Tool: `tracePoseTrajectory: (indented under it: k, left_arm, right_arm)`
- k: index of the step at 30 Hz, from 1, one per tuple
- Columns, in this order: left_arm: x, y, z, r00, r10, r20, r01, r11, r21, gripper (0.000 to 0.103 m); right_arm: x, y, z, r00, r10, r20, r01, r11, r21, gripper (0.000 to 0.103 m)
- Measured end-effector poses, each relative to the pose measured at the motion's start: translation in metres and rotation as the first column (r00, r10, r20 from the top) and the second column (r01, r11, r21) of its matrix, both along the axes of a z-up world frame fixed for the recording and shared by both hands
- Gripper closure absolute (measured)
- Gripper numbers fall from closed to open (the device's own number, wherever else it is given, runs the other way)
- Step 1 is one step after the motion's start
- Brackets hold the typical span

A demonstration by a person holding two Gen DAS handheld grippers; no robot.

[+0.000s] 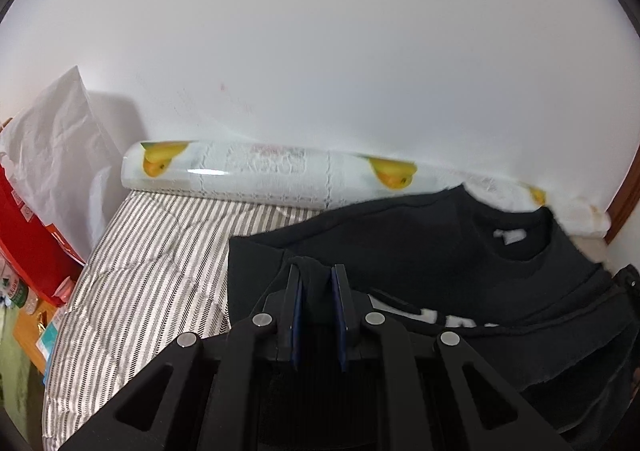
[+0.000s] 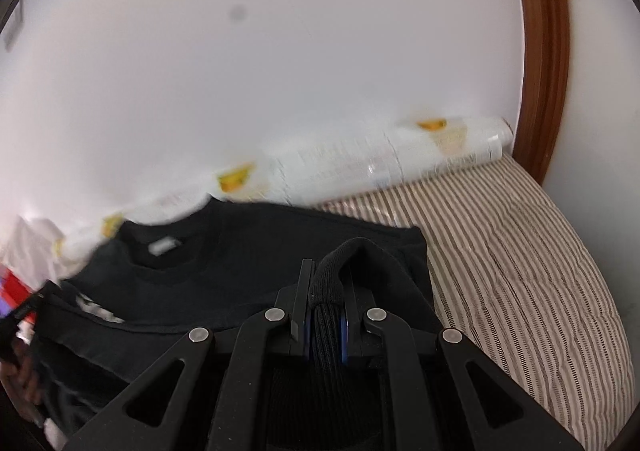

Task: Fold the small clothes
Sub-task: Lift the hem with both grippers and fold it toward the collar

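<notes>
A black sweatshirt [image 1: 420, 247] with white lettering and a white neck label lies on a striped bed cover [image 1: 152, 263]. My left gripper [image 1: 318, 271] is shut on a bunched fold of the sweatshirt near its left side. My right gripper [image 2: 328, 271] is shut on a ribbed black hem or cuff of the same sweatshirt [image 2: 240, 263] near its right side. Both hold the cloth lifted over the garment's body. The collar faces the wall.
A long white roll with yellow fruit prints [image 1: 264, 171] lies along the white wall. A white bag [image 1: 60, 147] and a red box [image 1: 28, 235] stand at the left. A brown wooden frame [image 2: 548, 51] rises at the right. Striped cover [image 2: 520, 251] stretches right.
</notes>
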State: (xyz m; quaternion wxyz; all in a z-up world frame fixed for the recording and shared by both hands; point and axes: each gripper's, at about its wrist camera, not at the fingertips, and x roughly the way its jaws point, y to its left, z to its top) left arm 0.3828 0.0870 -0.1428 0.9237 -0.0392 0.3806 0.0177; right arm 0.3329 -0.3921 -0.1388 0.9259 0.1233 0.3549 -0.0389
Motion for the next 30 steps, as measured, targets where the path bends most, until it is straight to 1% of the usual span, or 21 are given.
tracePoseTrajectory:
  k: [3,5,7,11,14,16,21,30]
  left_arm:
    - [0.005,-0.002,-0.012,1.0,0.003,-0.014,-0.003,1.0,0.016,0.089]
    - [0.012,-0.004,-0.018,0.999,-0.003,-0.043,0.004,1.0,0.023,0.089]
    - [0.012,-0.003,-0.021,0.999,-0.001,-0.042,0.002,1.0,0.016,0.088]
    - [0.013,-0.007,-0.026,0.999,0.005,-0.045,-0.003,0.999,0.044,0.086]
    - [0.012,-0.012,-0.027,0.999,0.013,-0.04,-0.01,0.997,0.081,0.086]
    - [0.013,-0.015,-0.027,0.999,0.013,-0.038,-0.009,0.995,0.095,0.087]
    - [0.013,-0.016,-0.028,0.999,0.015,-0.038,-0.011,0.995,0.096,0.087]
    - [0.012,-0.017,-0.027,0.999,0.014,-0.037,-0.011,0.995,0.1,0.085]
  right_arm:
    - [0.01,0.001,-0.015,0.999,-0.014,-0.032,0.013,0.999,-0.041,0.093]
    - [0.016,0.001,-0.021,0.998,-0.014,-0.063,0.011,0.999,-0.053,0.093]
    - [0.018,0.002,-0.023,0.997,-0.015,-0.075,0.01,0.998,-0.07,0.093]
    - [0.02,0.009,-0.031,0.995,-0.022,-0.101,0.01,0.992,-0.125,0.092]
    - [0.019,0.014,-0.033,0.995,-0.024,-0.101,0.008,0.988,-0.153,0.091]
    - [0.018,0.014,-0.036,0.994,-0.018,-0.106,0.002,0.989,-0.151,0.089]
    - [0.019,0.018,-0.041,0.993,-0.013,-0.12,-0.007,0.985,-0.171,0.088]
    - [0.021,0.022,-0.041,0.992,-0.02,-0.128,-0.008,0.977,-0.211,0.088]
